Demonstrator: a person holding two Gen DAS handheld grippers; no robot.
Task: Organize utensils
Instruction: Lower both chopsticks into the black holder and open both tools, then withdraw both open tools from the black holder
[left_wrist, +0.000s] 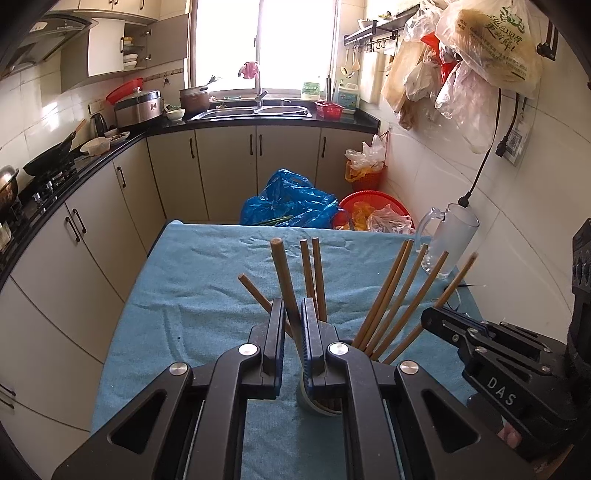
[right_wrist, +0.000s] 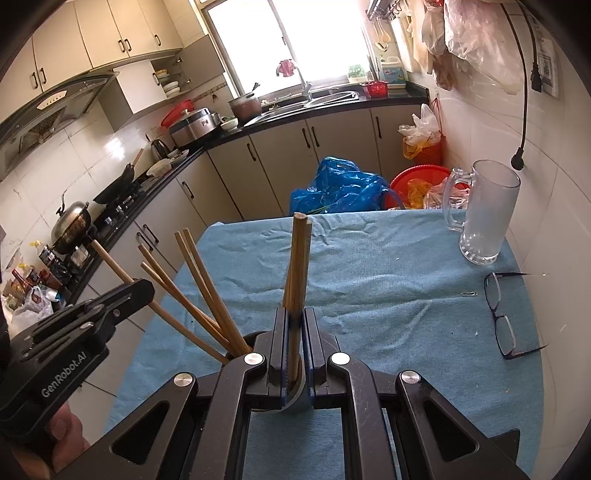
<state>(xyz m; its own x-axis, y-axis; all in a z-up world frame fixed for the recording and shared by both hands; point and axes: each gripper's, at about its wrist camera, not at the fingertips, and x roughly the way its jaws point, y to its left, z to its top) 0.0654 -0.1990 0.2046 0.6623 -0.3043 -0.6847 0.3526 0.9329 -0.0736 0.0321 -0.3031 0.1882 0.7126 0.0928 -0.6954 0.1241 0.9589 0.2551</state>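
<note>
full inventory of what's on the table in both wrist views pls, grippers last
chopsticks: about nine, brown wood, fanned out of the holder; one in each gripper
holder: one, pale round cup, near edge of the table, mostly hidden behind the grippers
glass mug: one, clear with handle, empty, far right corner of the table
glasses: one pair, dark frame, lying right of centre
paper clip: one, silver, just left of the glasses
tablecloth: one, blue, wrinkled, covers the table
left gripper: black, shut on one chopstick
right gripper: black, shut on one chopstick; a fingertip shows at its handle in the left view
</note>
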